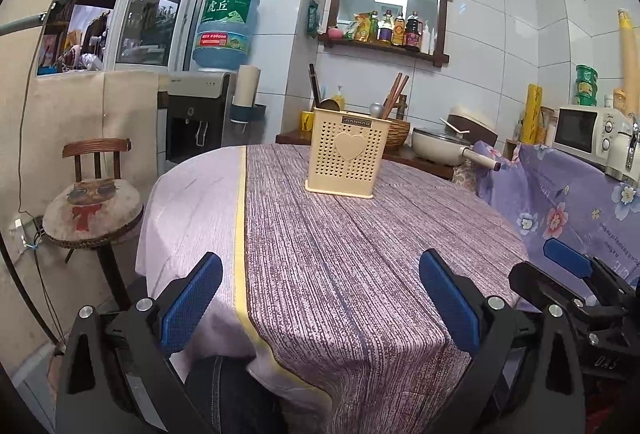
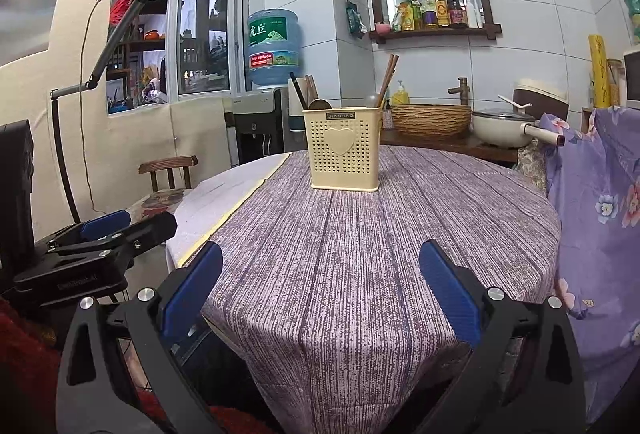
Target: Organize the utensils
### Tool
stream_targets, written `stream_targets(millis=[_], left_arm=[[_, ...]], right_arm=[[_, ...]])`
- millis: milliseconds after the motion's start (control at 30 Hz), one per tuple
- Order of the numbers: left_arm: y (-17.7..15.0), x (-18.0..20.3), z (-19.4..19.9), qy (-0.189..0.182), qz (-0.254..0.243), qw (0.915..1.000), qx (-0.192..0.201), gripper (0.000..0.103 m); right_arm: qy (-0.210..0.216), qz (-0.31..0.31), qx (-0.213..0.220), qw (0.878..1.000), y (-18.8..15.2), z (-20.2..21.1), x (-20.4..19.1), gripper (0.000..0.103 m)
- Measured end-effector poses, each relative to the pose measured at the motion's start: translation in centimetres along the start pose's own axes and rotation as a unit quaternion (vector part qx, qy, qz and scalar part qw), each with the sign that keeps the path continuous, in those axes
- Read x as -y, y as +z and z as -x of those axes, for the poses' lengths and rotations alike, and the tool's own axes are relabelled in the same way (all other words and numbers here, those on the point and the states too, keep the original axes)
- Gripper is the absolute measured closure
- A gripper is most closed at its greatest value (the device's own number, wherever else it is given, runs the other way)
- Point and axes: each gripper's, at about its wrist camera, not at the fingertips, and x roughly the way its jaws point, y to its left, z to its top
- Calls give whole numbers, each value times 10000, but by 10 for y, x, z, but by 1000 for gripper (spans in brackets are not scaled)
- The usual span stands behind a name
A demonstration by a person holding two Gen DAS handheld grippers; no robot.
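Both claws are held spread and empty at the frame bottom: the left claw (image 1: 320,298), the right claw (image 2: 320,292). The utensil holder (image 1: 347,152) is seen upper centre on the tabletop (image 1: 340,254), chopsticks (image 1: 394,94) standing inside.

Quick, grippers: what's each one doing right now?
Left gripper: open, holding nothing.
Right gripper: open, holding nothing.

Both wrist cameras sit low at the bench's (image 1: 320,254) near edge, facing across it toward the tiled back wall; the left one looks from further left, and both share the holder (image 1: 346,152) mid-bench and the wall shelf (image 2: 434,30)
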Motion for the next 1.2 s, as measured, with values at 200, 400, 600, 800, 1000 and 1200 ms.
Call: stream_targets(millis=[200,400,600,800,1000,1200], left_arm=[[-2,0,2,-32,8,10000,15,5],[0,1,3,-25,6,10000,14,5],[0,2,4,-49,8,10000,-9,5],[0,2,6,-26,21,10000,18,5],[1,1,7,50,26,10000,37,5],[1,1,7,95,23,9999,33,5]], right_arm=[[26,-4,-1,10000,1,3,-1,6],[46,-8,-9,10000,3,2,-1,6],[65,-1,-20,10000,3,2,0,6],[75,20,-21,10000,4,2,0,6],[91,25,-30,10000,5,2,1,6],[115,22,-50,9999,4,2,4,6]])
